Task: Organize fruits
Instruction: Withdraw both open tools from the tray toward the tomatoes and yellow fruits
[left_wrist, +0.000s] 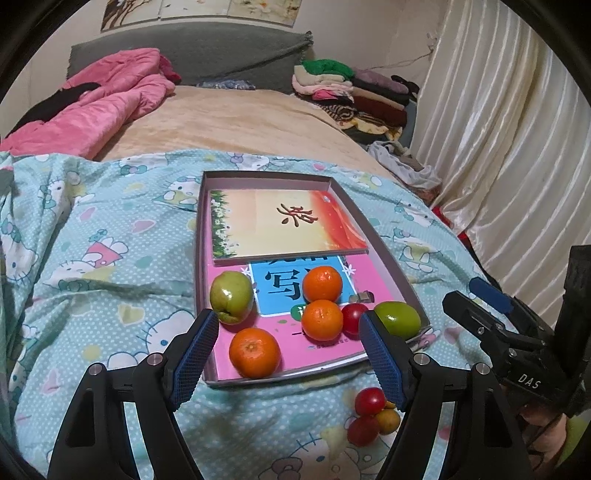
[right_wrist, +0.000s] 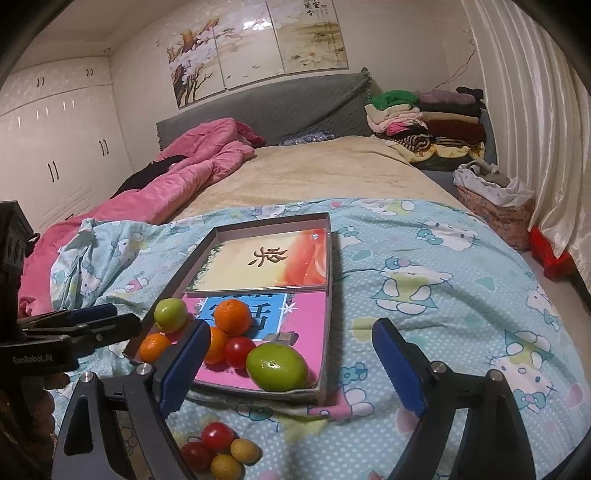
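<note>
A shallow cardboard box (left_wrist: 384, 254) (right_wrist: 328, 295) lies on the bed with two books inside. On the pink book sit three oranges (left_wrist: 255, 352) (right_wrist: 232, 317), two green fruits (left_wrist: 231, 297) (right_wrist: 277, 366) and a red cherry tomato (left_wrist: 354, 318) (right_wrist: 239, 352). Outside the box, on the blue sheet, lie two red tomatoes (left_wrist: 369, 400) (right_wrist: 217, 435) and small yellow fruits (left_wrist: 389, 421) (right_wrist: 244, 450). My left gripper (left_wrist: 288, 350) is open and empty above the box's near edge. My right gripper (right_wrist: 291, 365) is open and empty, near the box's corner.
The Hello Kitty sheet (left_wrist: 92, 295) covers the near bed. A pink quilt (left_wrist: 110, 96) lies at the far left, folded clothes (left_wrist: 354, 88) at the far right, white curtains (left_wrist: 498, 129) along the right side. The right gripper's body (left_wrist: 517, 343) shows at the right.
</note>
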